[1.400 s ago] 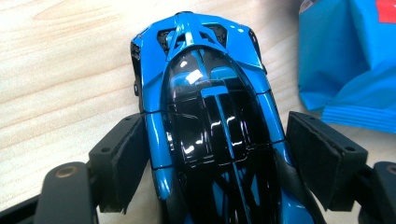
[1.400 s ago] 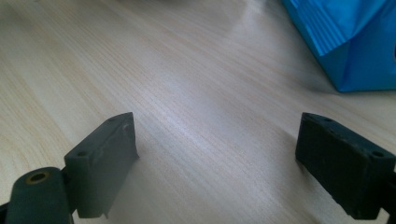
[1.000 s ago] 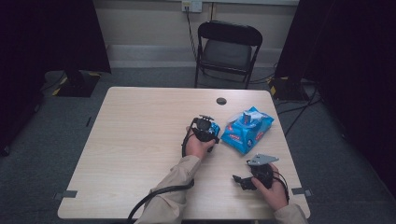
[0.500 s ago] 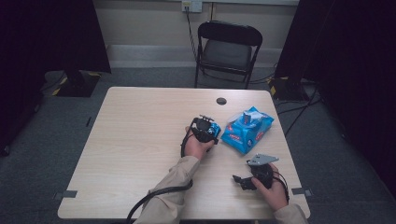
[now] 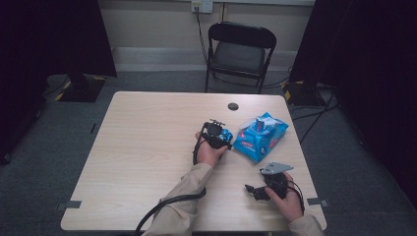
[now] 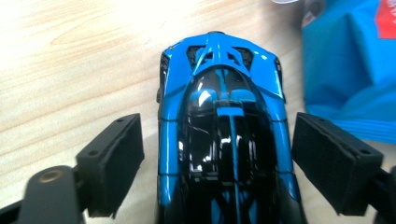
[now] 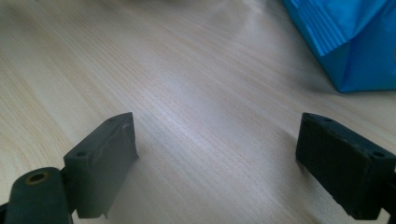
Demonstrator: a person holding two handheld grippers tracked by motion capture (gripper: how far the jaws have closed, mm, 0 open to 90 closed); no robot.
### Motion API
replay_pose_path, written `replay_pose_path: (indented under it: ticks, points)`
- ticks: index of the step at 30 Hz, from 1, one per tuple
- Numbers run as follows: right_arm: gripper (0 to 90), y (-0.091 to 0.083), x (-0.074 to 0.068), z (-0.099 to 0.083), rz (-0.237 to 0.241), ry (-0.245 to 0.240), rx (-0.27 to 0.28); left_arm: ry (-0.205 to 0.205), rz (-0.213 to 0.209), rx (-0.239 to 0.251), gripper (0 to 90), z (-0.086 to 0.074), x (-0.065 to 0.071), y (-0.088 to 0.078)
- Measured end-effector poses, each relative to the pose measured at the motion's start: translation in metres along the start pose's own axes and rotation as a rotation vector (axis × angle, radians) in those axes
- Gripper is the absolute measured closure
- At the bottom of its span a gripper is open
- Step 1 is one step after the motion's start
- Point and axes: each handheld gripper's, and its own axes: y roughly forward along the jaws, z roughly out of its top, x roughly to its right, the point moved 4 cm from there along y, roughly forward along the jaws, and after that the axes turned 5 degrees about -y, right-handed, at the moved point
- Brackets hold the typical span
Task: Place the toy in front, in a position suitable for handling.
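Our left gripper sits over a blue and black toy car near the middle of the light wooden table. Its jaws have just been opening: the pads now stand apart on either side of the car, with a sliver of gap each side, so nothing is clamped. We judge the car has been released and set down on the table. Just to the right of the car lies a crinkled blue packet, close enough to crowd a sideways move. Our right gripper rests nearer the table's front edge, well apart from the car, jaws wide with only bare wood between them. Beyond the table stands a black folding chair.
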Motion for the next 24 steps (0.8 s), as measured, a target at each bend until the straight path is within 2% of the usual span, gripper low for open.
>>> replay_pose_path:
  ticks: [4, 6, 7, 12, 13, 16, 17, 18, 24]
  points:
    - [11.3, 0.0, 0.0, 0.0, 0.002, -0.003, -0.001, 0.013, 0.026, -0.012, 17.0, -0.004, 0.003, 0.01]
    - [11.3, 0.0, 0.0, 0.0, 0.003, -0.003, -0.001, 0.017, 0.026, -0.004, 18.6, -0.003, 0.004, 0.01]
    - [11.3, 0.0, 0.0, 0.0, 0.002, -0.003, -0.001, 0.037, 0.019, -0.004, 24.5, -0.003, 0.004, 0.01]
    - [11.3, 0.0, 0.0, 0.0, 0.003, -0.005, -0.001, 0.052, 0.043, -0.017, 25.8, -0.002, 0.007, 0.008]
    - [11.3, 0.0, 0.0, 0.0, 0.003, -0.004, -0.001, 0.067, 0.038, -0.022, 26.0, -0.003, 0.008, 0.007]
    - [11.2, 0.0, 0.0, 0.0, 0.003, -0.005, -0.001, 0.067, 0.021, -0.027, 27.1, 0.0, 0.007, 0.003]
    - [11.2, 0.0, 0.0, 0.0, 0.003, -0.005, -0.001, 0.095, 0.015, -0.025, 27.2, 0.003, 0.006, -0.002]
    - [11.2, 0.0, 0.0, 0.0, 0.003, -0.005, -0.001, 0.101, 0.012, -0.023, 27.3, 0.003, 0.006, -0.004]
    - [11.2, 0.0, 0.0, 0.0, 0.004, -0.006, -0.001, 0.117, -0.003, -0.017, 27.3, 0.007, 0.005, -0.013]
